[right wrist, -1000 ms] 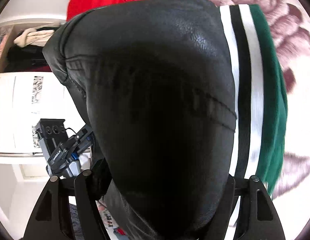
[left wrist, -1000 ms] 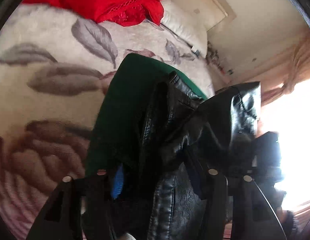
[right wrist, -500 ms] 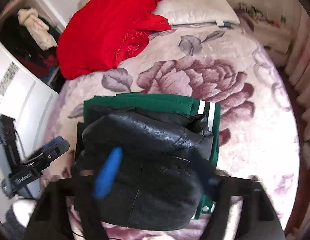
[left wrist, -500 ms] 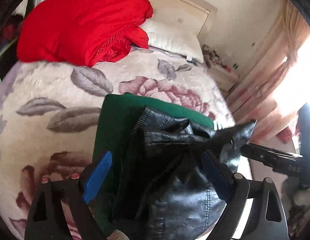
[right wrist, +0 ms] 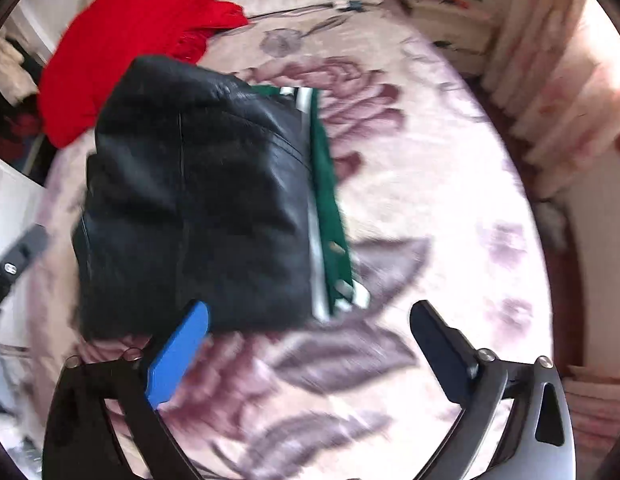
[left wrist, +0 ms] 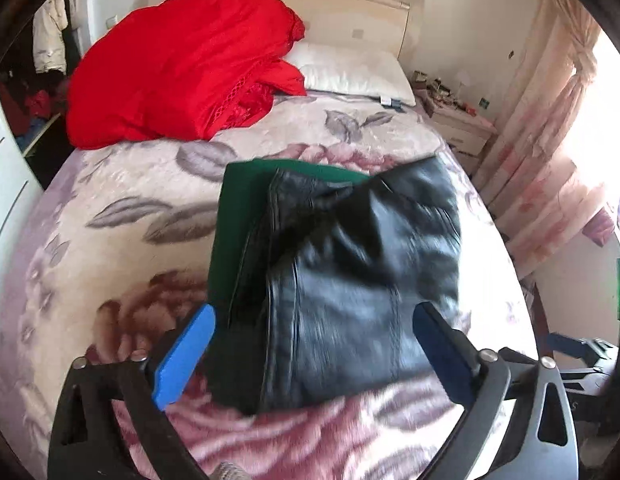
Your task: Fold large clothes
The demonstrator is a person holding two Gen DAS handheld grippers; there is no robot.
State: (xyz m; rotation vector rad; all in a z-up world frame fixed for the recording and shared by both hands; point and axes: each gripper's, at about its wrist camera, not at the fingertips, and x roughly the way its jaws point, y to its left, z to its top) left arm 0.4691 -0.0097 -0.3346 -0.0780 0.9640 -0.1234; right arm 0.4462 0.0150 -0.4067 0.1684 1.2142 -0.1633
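Observation:
A folded black leather jacket (left wrist: 350, 272) lies on top of a folded green garment (left wrist: 238, 200) with white and black stripes (right wrist: 316, 216) on the flowered bed. My left gripper (left wrist: 314, 332) is open and empty, held just above the jacket's near edge. My right gripper (right wrist: 310, 332) is open and empty, above the blanket just off the jacket's (right wrist: 198, 200) near right corner.
A red garment heap (left wrist: 182, 68) and a white pillow (left wrist: 350, 72) lie at the head of the bed. A nightstand (left wrist: 458, 120) and pink curtains (left wrist: 550, 152) stand to the right. A white wardrobe (left wrist: 6, 184) is at the left.
Both grippers let go of the leather jacket, opened, and pulled back from it. The jacket now lies folded on the green garment.

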